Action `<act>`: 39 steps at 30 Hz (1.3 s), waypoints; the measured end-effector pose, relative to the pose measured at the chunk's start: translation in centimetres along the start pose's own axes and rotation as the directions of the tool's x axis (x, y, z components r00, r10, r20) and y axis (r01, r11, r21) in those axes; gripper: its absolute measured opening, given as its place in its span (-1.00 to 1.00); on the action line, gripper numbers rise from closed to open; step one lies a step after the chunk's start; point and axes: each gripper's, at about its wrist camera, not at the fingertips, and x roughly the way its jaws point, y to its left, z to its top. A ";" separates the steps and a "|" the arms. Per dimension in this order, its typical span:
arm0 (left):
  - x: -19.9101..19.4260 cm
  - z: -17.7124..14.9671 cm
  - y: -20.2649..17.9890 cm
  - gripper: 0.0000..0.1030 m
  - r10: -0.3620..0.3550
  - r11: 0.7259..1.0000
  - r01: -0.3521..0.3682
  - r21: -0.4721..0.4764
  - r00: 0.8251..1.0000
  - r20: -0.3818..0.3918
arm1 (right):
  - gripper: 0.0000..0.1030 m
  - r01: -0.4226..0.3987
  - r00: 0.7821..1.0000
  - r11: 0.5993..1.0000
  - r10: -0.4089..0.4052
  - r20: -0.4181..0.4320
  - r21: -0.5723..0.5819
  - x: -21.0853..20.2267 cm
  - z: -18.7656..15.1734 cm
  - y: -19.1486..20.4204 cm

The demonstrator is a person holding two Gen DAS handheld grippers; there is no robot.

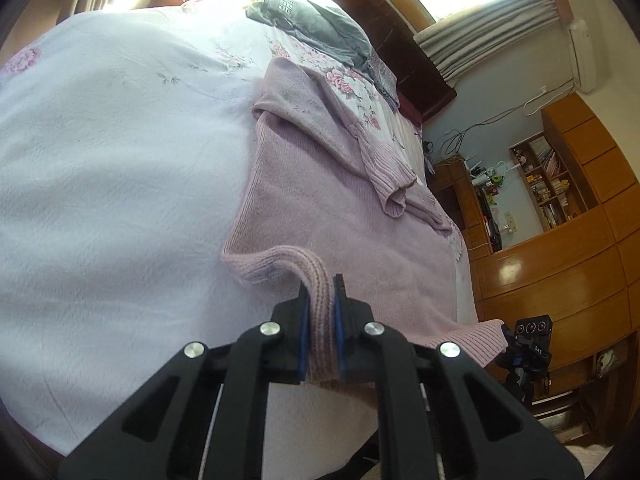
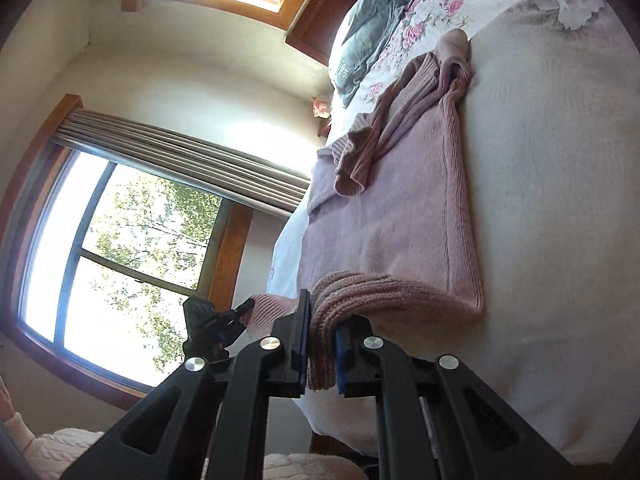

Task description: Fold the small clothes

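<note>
A pink knitted sweater lies flat on the white bedspread, its sleeves folded over the body near the collar end. My left gripper is shut on the ribbed hem at one bottom corner. The right wrist view shows the same sweater, with my right gripper shut on the ribbed hem at the other bottom corner. The right gripper shows at the far hem corner in the left wrist view. In the right wrist view the left gripper appears beyond the hem.
A grey garment lies on the floral pillow at the head of the bed. A wooden headboard, wooden shelving and a cabinet stand beside the bed. Windows with curtains line the wall. A white-knit sleeve shows low left.
</note>
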 end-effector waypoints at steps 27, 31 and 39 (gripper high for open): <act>5.0 9.9 5.2 -0.04 0.025 0.991 -0.017 -0.133 0.998 0.056 | 0.01 0.198 0.979 0.973 -0.202 0.023 0.122 2.1 12.6 -5.8; 7.5 10.6 2.8 0.07 0.108 0.994 -0.108 0.009 0.994 0.004 | 0.02 0.231 0.972 0.971 -0.233 0.019 0.068 2.4 12.5 -4.4; 13.7 11.6 -0.8 0.12 0.271 0.937 -0.244 0.251 0.960 -0.077 | 0.03 0.349 0.936 0.935 -0.351 -0.024 -0.060 4.5 12.0 -2.3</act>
